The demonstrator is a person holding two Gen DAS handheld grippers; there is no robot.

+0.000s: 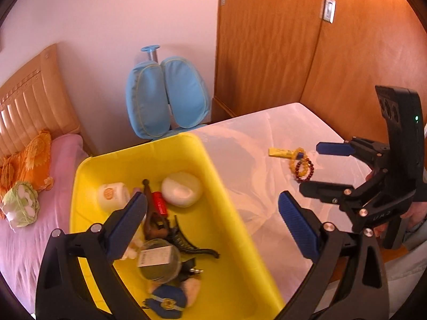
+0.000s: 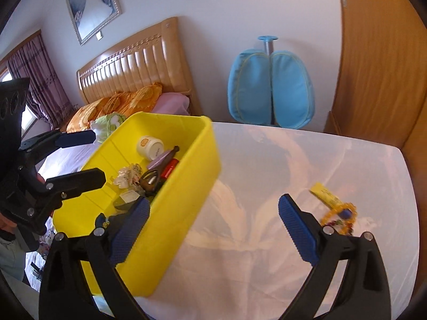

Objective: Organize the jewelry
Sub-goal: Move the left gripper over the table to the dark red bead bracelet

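the yellow bin (image 1: pixel 218 186) sits at the left edge of the white table (image 1: pixel 280 133), and everything else is placed from it. inside the bin lie a white jar (image 1: pixel 112 196), a round white case (image 1: pixel 181 189), a red tube (image 1: pixel 159 202), a black hair claw (image 1: pixel 186 240), a clear round container (image 1: pixel 160 261) and a blue pouch (image 1: pixel 166 302) (a few smaller bits among them are too blurred to name).

the bracelets (image 1: pixel 303 166), a tangle of yellow and dark red beads, lie on the table well to the right of the bin, touching the end of a small yellow tube (image 1: pixel 280 152).

the left gripper (image 1: pixel 213 218) hangs over the bin's right wall, its blue pads spread wide with nothing between them. the right gripper (image 2: pixel 213 224) hovers over the table just right of the bin, its fingers also spread wide and empty; the bracelets sit just beyond its right finger, apparently not touching it.

behind the bin stands a blue chair (image 2: pixel 269 90), and left of it a bed (image 2: pixel 80 149) with a pink sheet.
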